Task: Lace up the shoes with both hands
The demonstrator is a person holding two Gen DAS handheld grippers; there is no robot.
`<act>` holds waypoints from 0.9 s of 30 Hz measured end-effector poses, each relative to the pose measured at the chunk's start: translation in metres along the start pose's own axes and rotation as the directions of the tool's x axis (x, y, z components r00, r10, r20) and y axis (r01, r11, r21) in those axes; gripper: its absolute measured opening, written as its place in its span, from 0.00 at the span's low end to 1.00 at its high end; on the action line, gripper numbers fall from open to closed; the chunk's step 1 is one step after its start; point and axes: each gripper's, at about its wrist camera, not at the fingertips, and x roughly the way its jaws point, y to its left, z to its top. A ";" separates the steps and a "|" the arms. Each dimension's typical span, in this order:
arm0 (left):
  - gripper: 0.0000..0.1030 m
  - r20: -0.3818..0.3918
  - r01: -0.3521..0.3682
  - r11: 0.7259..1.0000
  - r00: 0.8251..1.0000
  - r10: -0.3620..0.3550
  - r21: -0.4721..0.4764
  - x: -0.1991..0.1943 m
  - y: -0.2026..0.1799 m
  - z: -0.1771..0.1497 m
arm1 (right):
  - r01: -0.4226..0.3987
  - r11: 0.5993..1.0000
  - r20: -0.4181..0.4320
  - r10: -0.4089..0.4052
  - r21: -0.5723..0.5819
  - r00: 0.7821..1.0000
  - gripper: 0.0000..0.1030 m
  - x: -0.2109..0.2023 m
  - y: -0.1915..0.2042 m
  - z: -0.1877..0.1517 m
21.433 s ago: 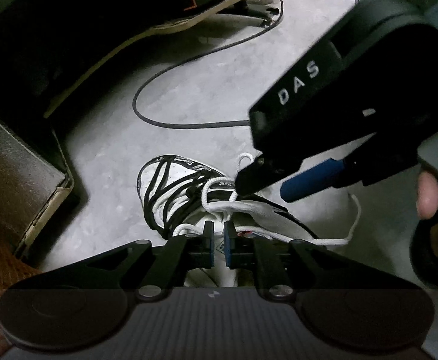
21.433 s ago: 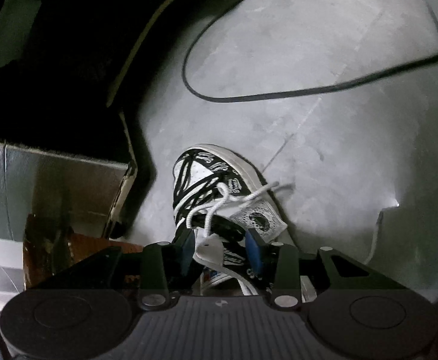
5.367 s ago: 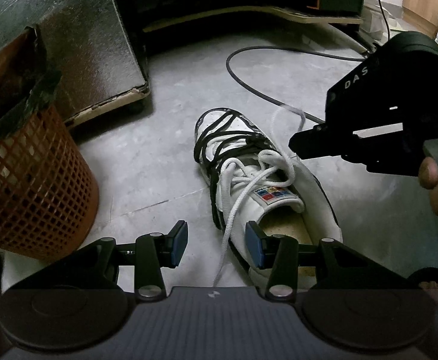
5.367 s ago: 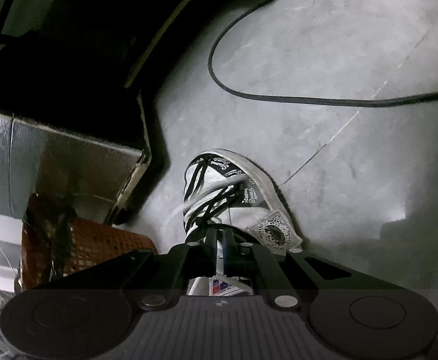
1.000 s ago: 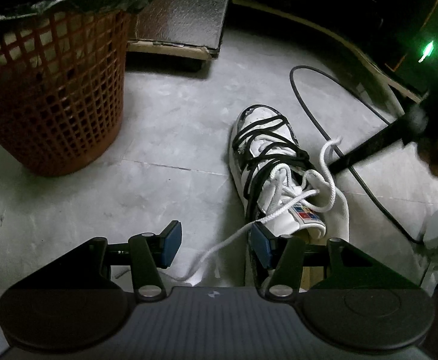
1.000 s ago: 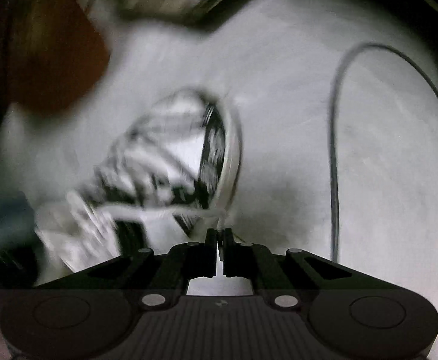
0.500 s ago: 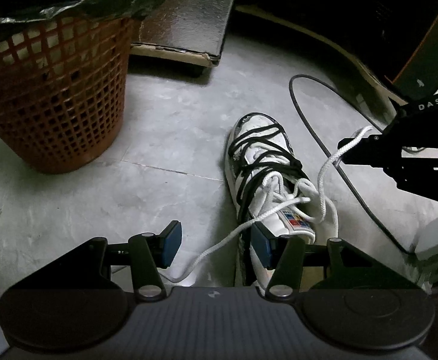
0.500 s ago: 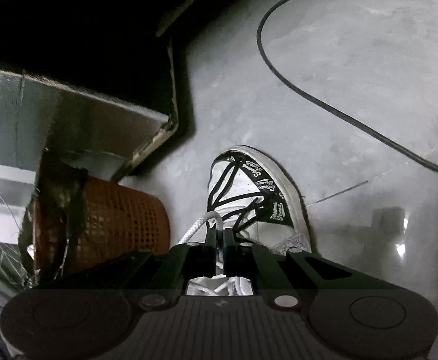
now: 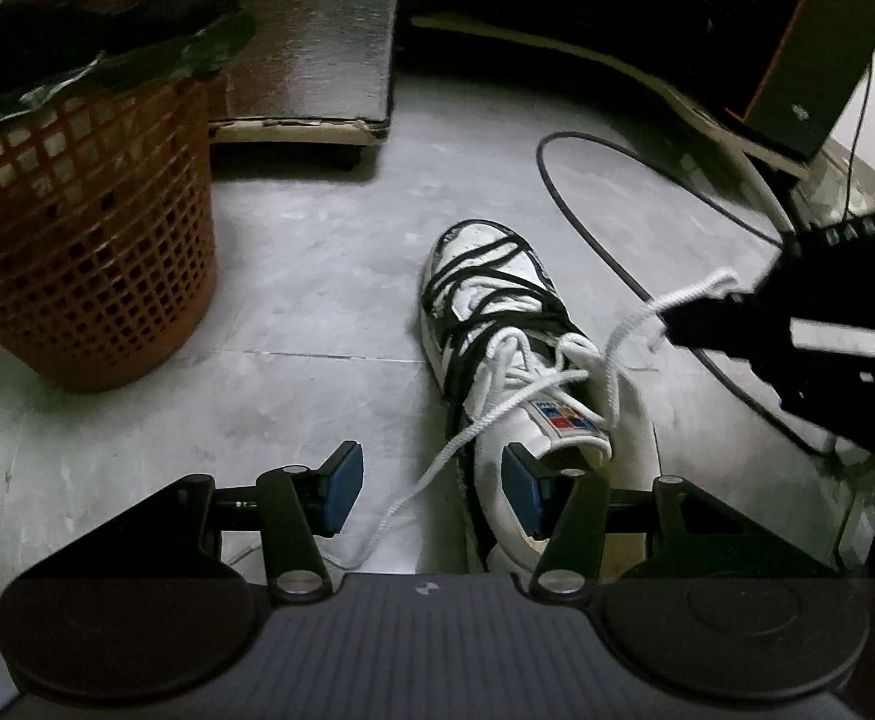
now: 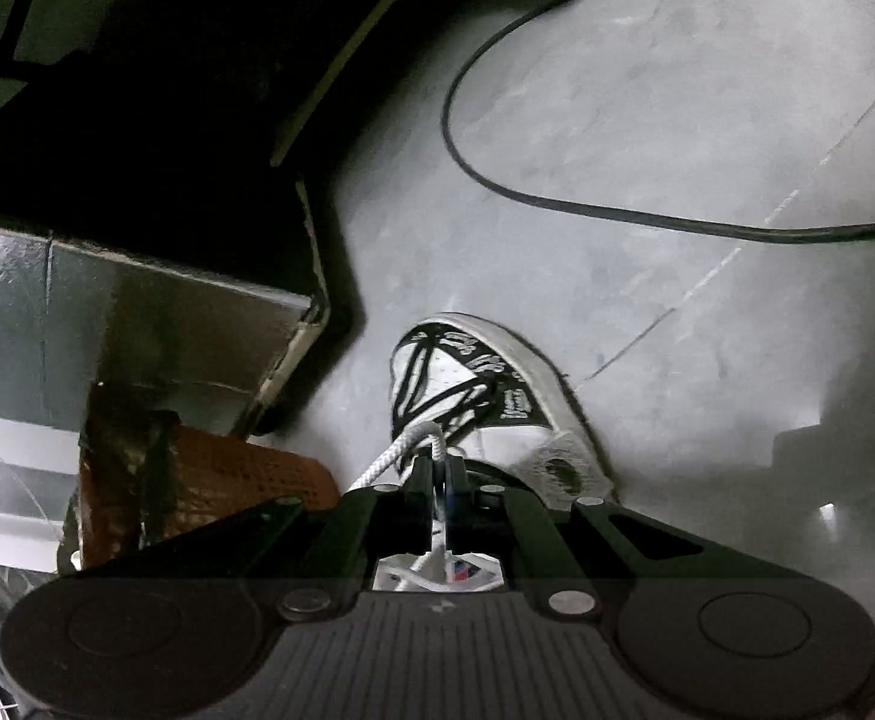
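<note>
A white sneaker with black bands [image 9: 497,324] [image 10: 497,384] lies on the grey floor, toe pointing away. Its white lace [image 9: 629,324] [image 10: 404,444] runs up from the eyelets to the right. My right gripper [image 9: 674,321] [image 10: 437,468] is shut on that lace, holding a loop of it above and to the right of the shoe. The other lace end [image 9: 431,468] trails loose from the tongue down across the floor, passing between the blue pads of my left gripper [image 9: 431,483]. That gripper stands open just behind the shoe's heel, its pads apart from the lace.
An orange mesh waste basket [image 9: 83,240] [image 10: 227,480] stands to the left. A dark foil-faced box [image 9: 311,30] sits behind it. A black cable [image 9: 605,240] [image 10: 557,198] loops over the floor to the right of the shoe. Dark furniture [image 9: 797,30] lines the back.
The right gripper has rolled upright and drawn the lace loop further right and away from the shoe, pulling it tauter. The left gripper and the loose lace end have hardly moved.
</note>
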 end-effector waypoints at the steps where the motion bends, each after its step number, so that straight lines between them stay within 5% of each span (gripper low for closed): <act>1: 0.54 -0.003 -0.001 1.000 1.000 0.001 0.011 0.001 -0.001 0.000 | -0.004 1.000 0.008 0.005 -0.011 1.000 0.04 0.000 0.001 0.000; 27: 0.54 -0.033 -0.003 0.998 0.999 0.005 0.063 0.004 -0.012 -0.010 | 0.044 0.999 -0.019 -0.044 -0.024 0.999 0.04 0.012 -0.001 -0.006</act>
